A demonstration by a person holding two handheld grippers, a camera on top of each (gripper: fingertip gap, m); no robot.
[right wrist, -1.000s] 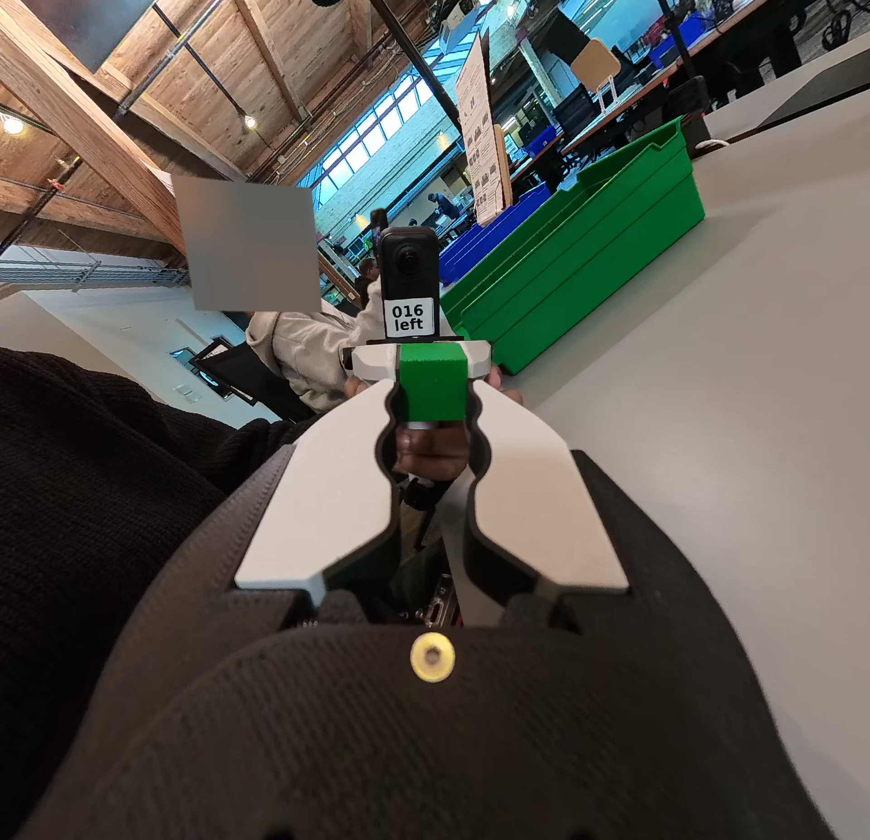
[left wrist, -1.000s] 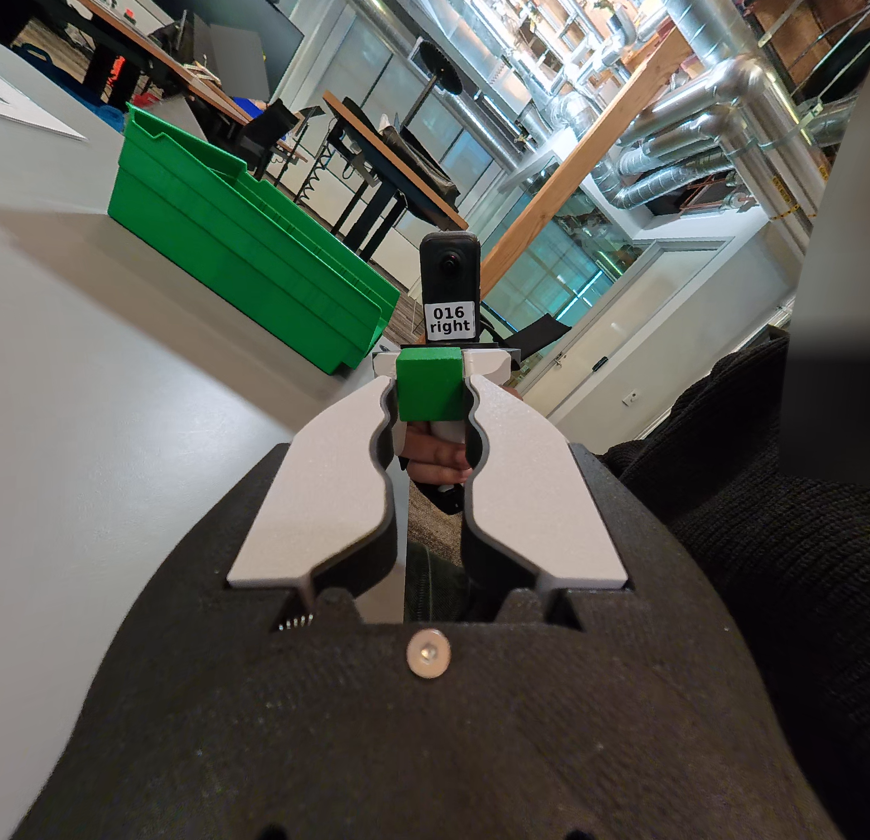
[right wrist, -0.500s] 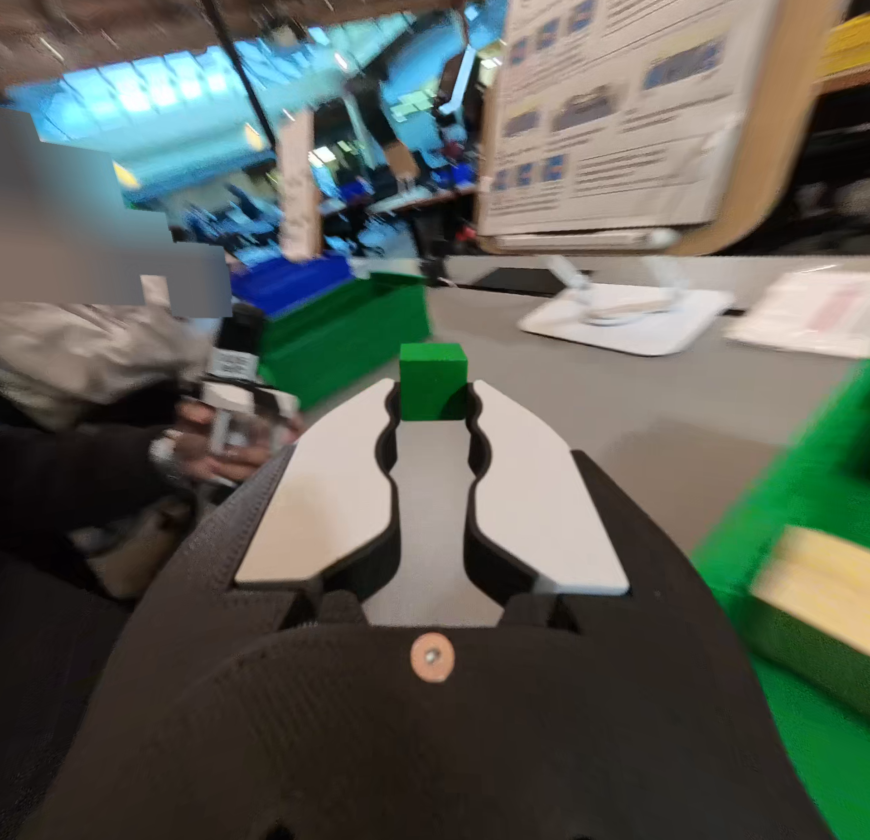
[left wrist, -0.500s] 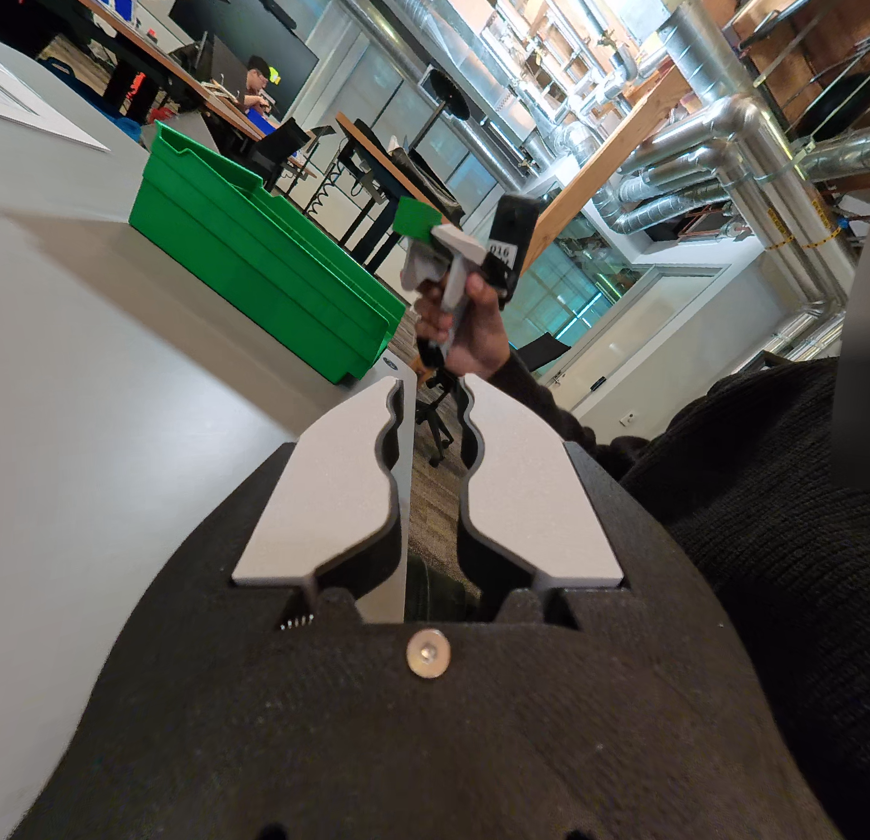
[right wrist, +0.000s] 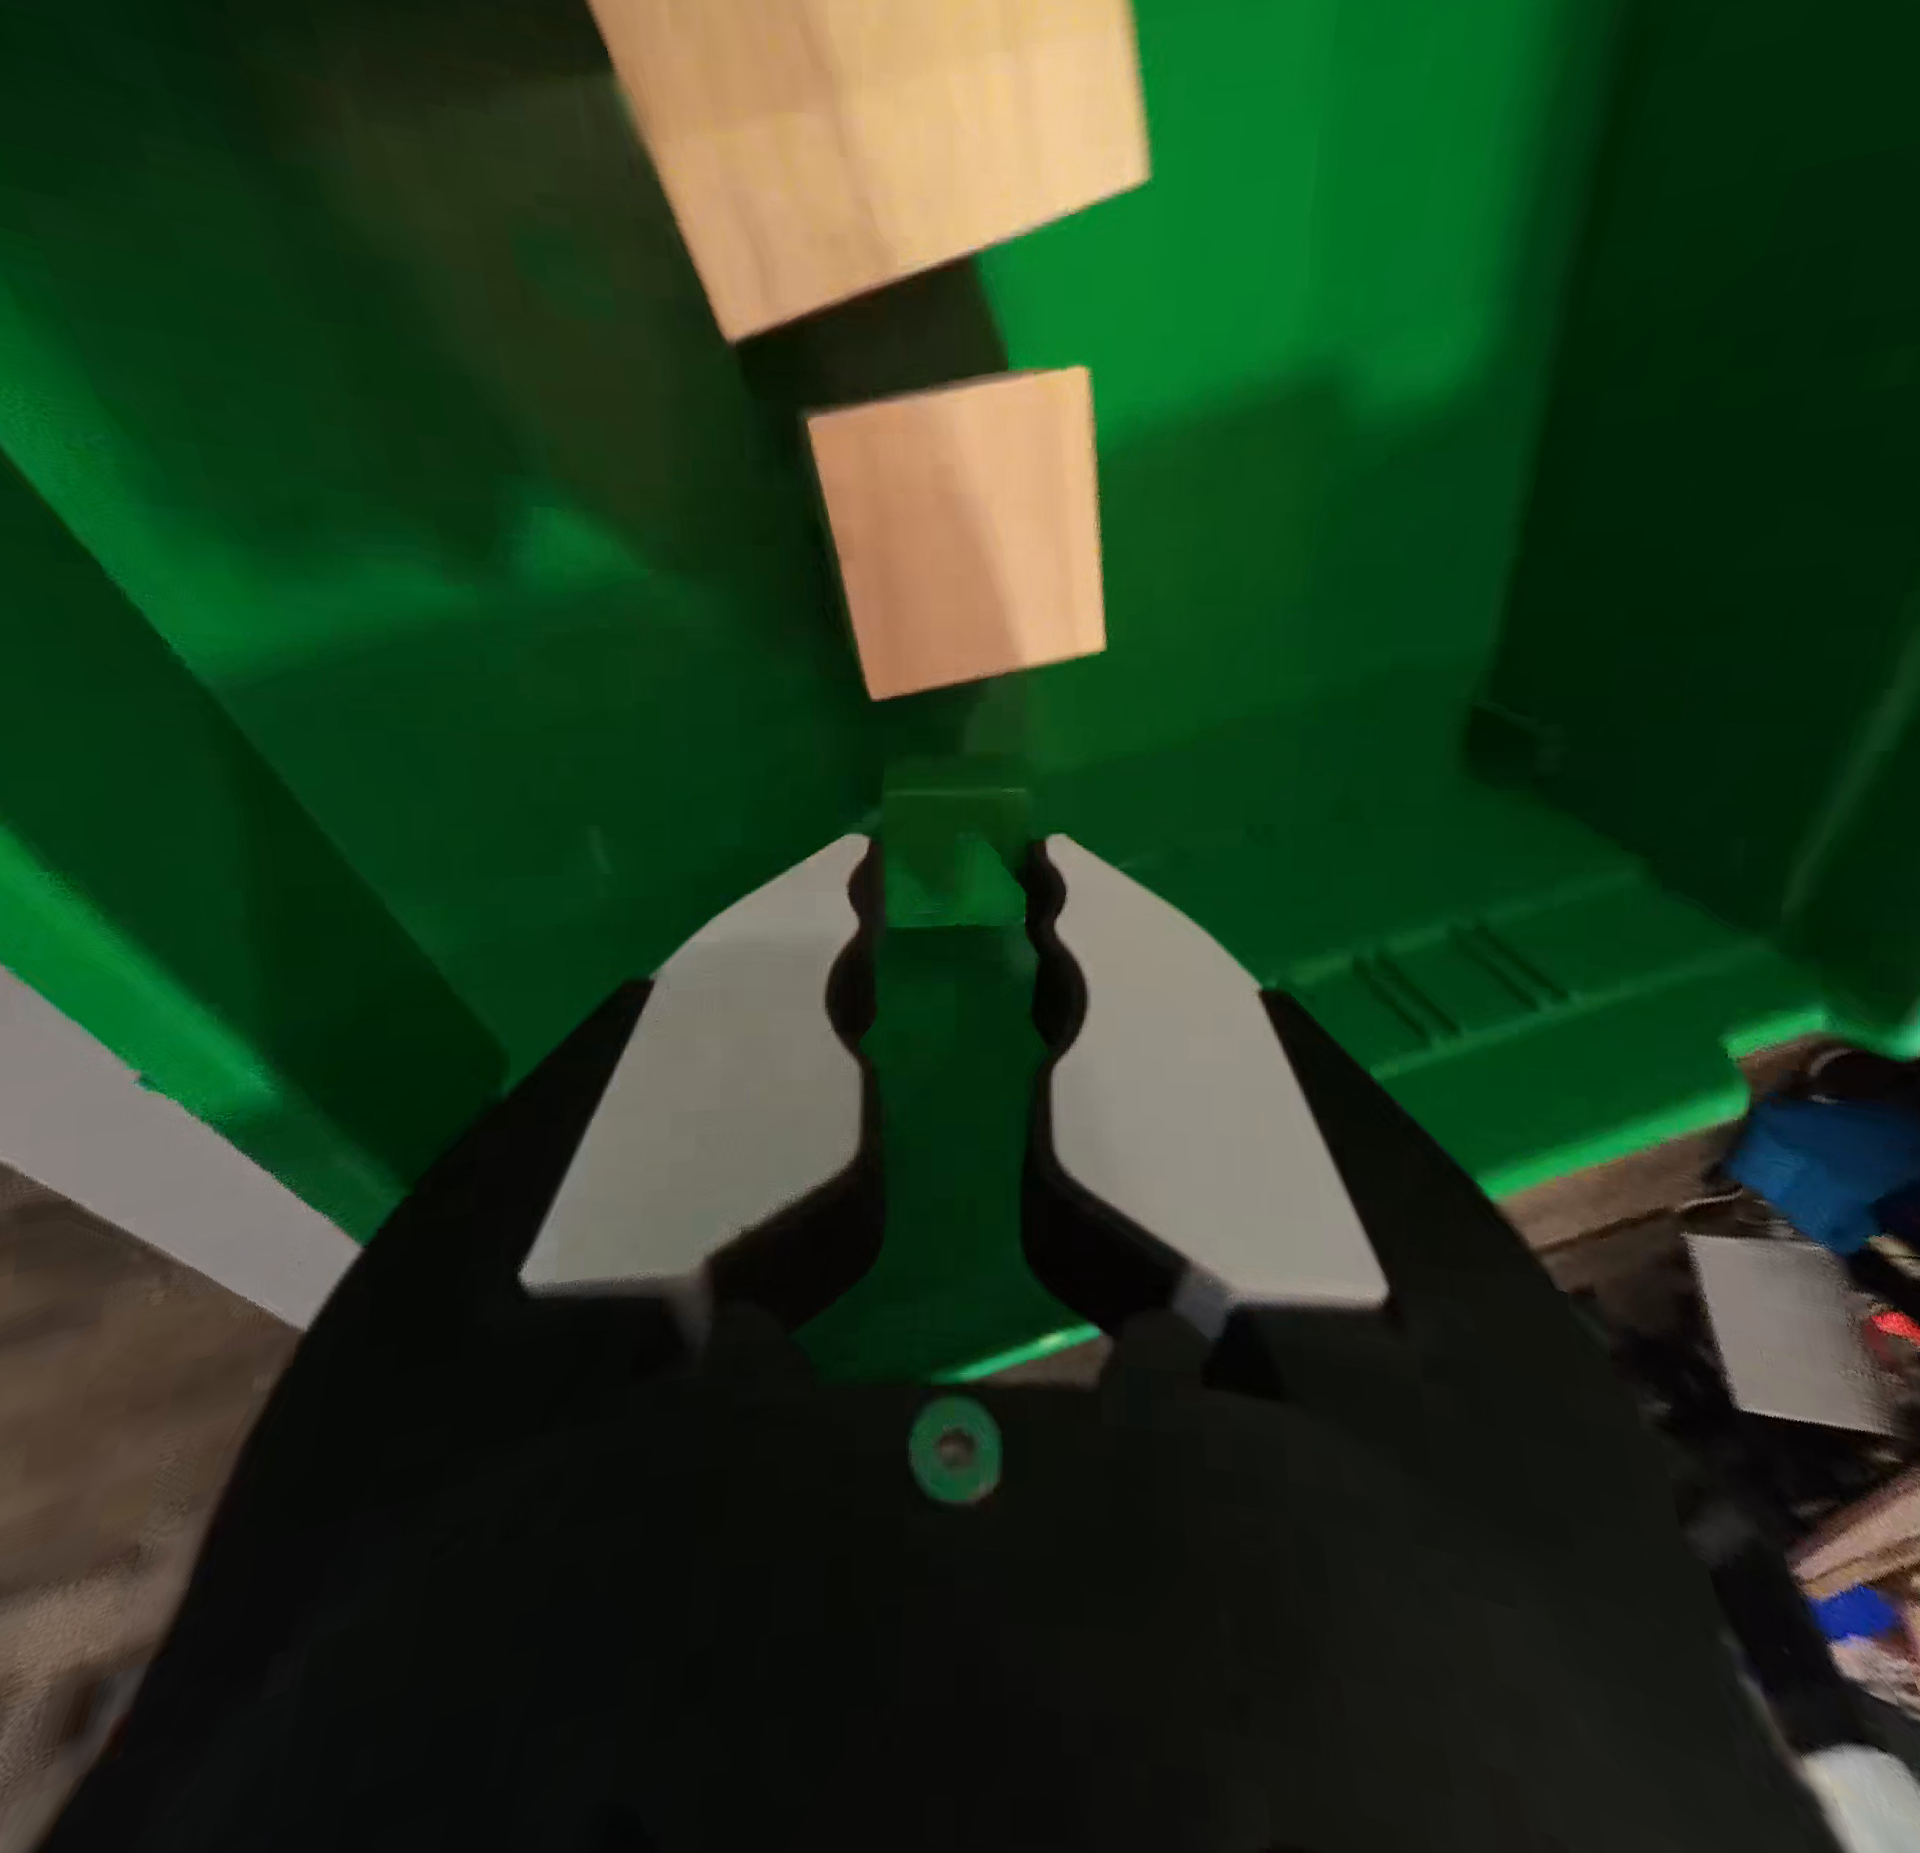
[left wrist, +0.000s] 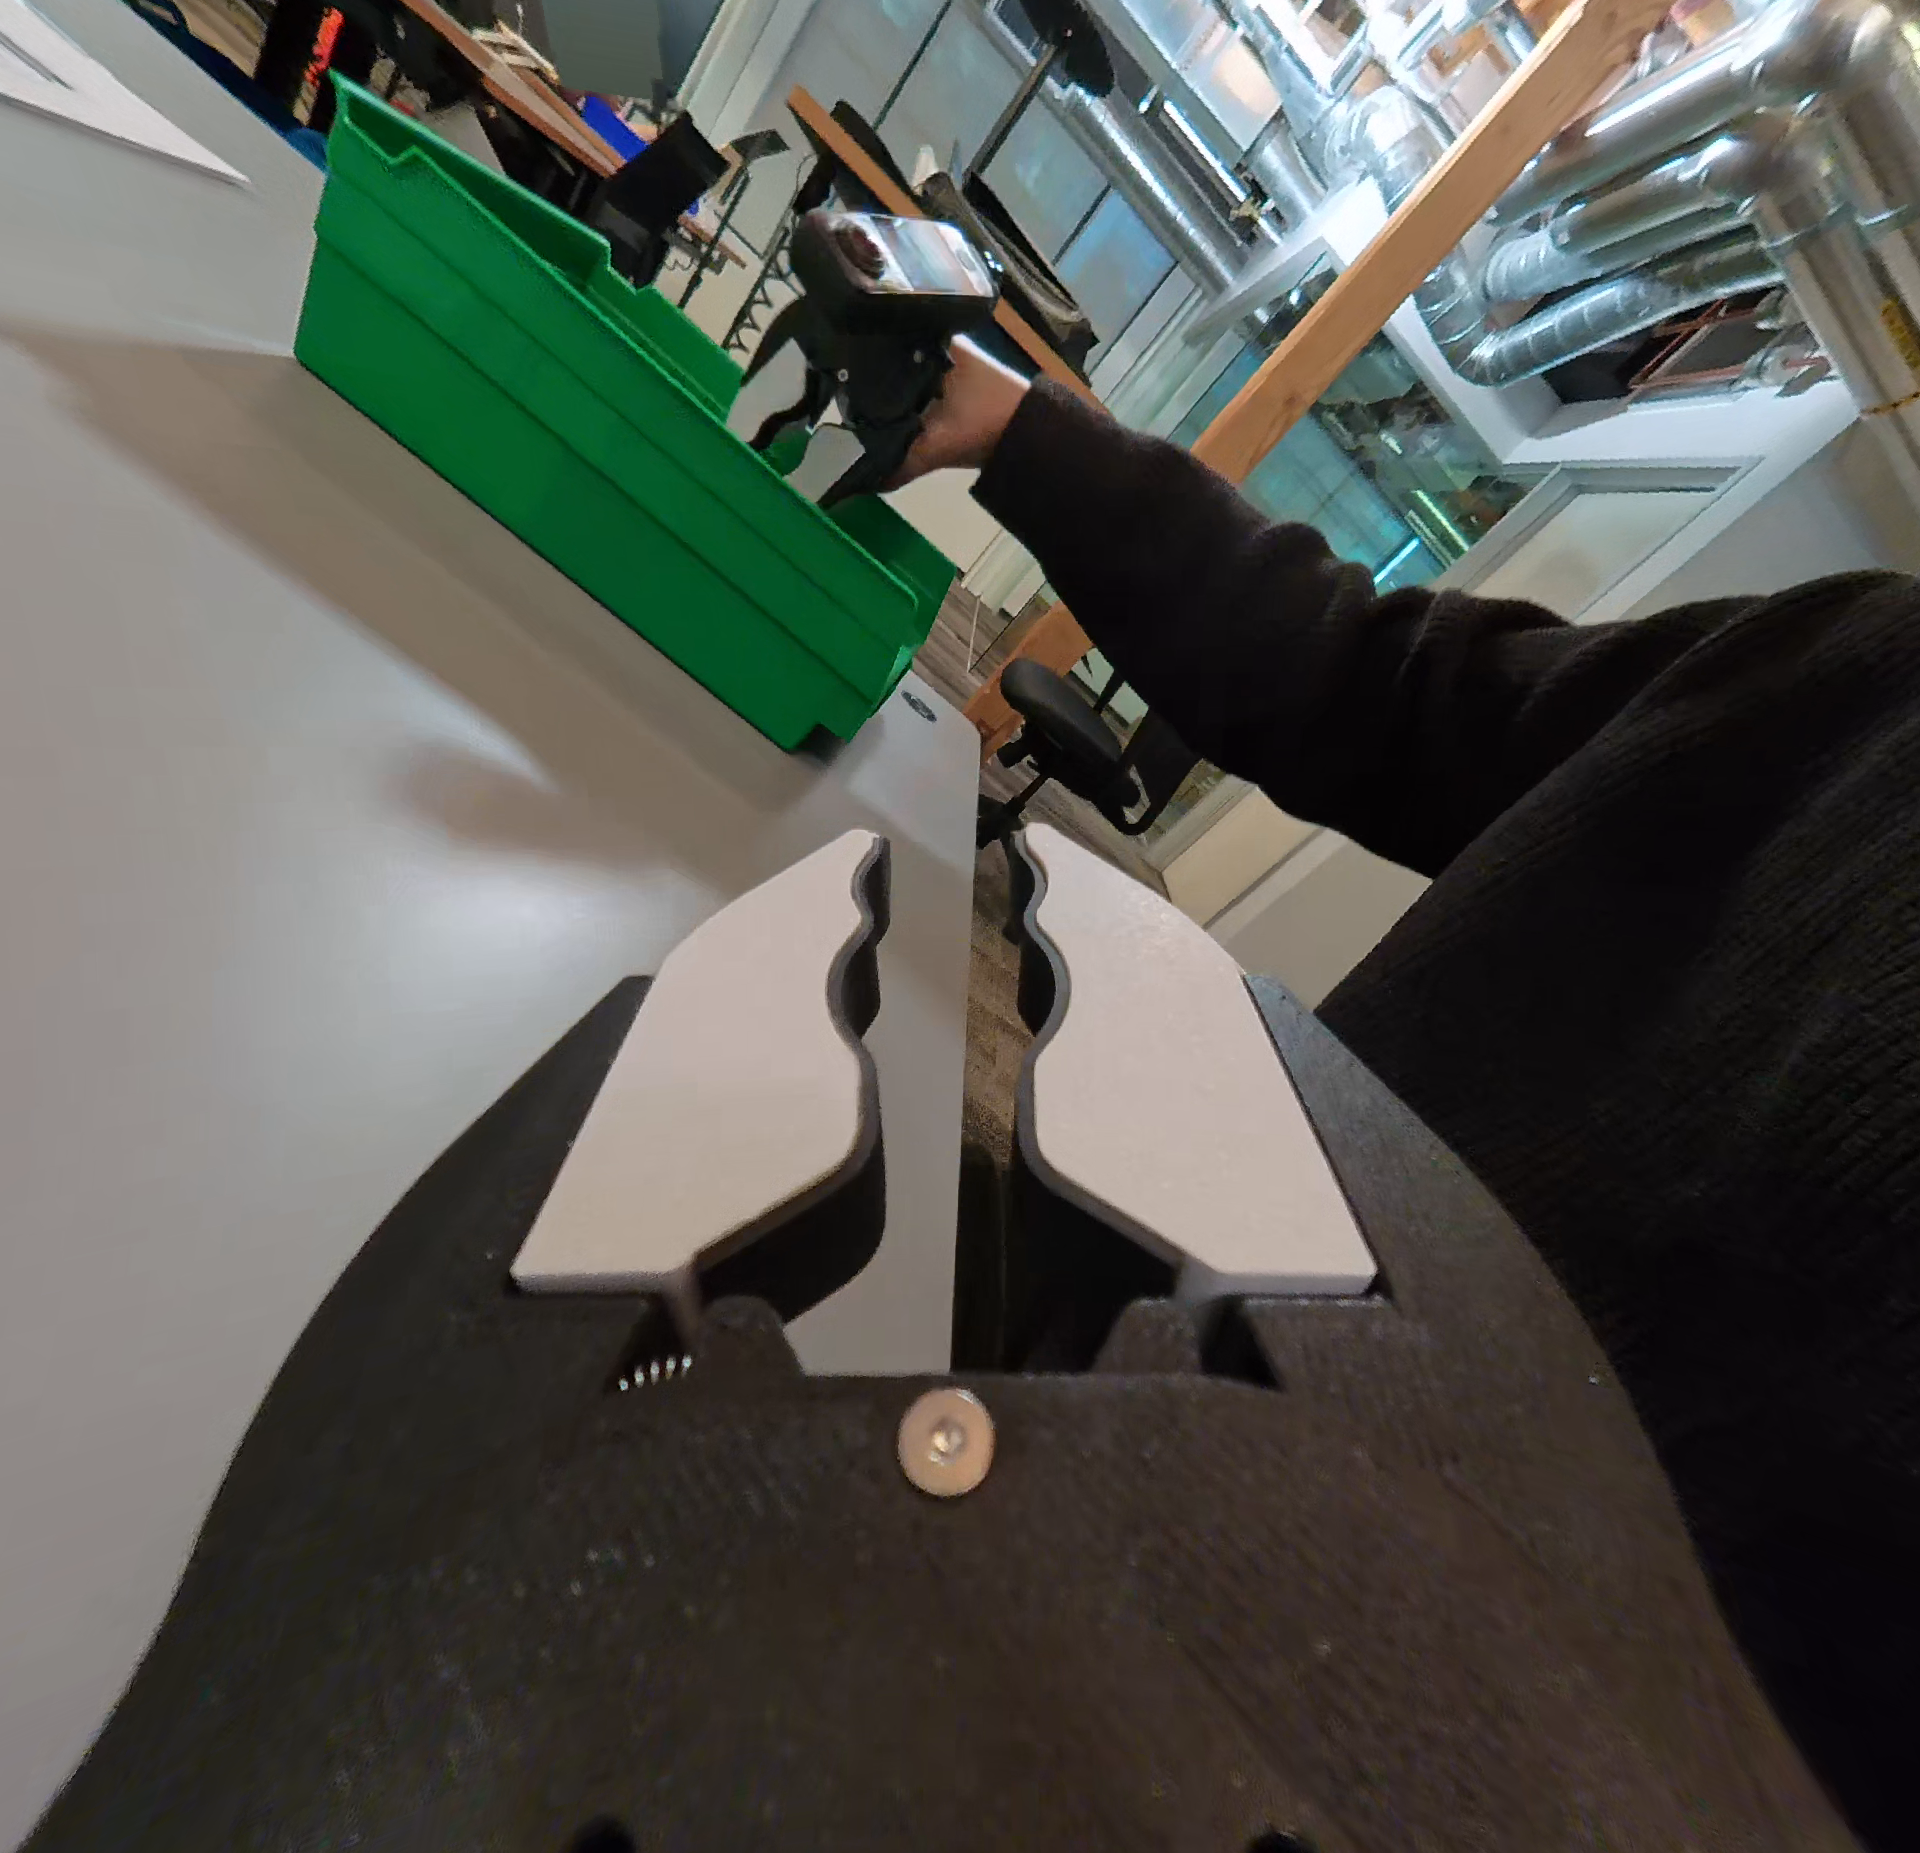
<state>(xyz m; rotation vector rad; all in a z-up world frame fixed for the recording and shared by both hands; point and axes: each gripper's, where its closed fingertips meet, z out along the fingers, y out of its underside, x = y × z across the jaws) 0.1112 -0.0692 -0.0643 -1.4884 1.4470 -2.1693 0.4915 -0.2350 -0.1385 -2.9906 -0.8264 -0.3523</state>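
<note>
1. Right gripper [right wrist: 954, 847]: fingers part-closed, clamped on small green cube [right wrist: 954, 853] at the tips; cube pinched on both sides, at 12 o'clock of the gripper body.
2. Right gripper pointed down into green bin [right wrist: 364, 556]; cube held over the bin's floor, contact with the floor not discernible through blur.
3. Inside bin: small wooden block [right wrist: 966, 530] at 12 o'clock of the cube, just beyond it, apart; larger wooden block [right wrist: 873, 110] further out at 12 o'clock, cut by the frame top. Narrow gap between the two blocks.
4. Left gripper [left wrist: 951, 858]: fingers apart by a narrow gap, nothing between them, nothing touched.
5. Left gripper held over the edge of grey table [left wrist: 260, 816]; table edge running up between the fingers.
6. Left wrist view: green bin [left wrist: 582, 453] on the table at 11 o'clock, well apart from the left gripper; contents hidden by its wall.
7. Right gripper [left wrist: 821, 421] seen over the bin's near end at 12 o'clock, held by hand [left wrist: 966, 416] in a dark sleeve [left wrist: 1299, 640].
</note>
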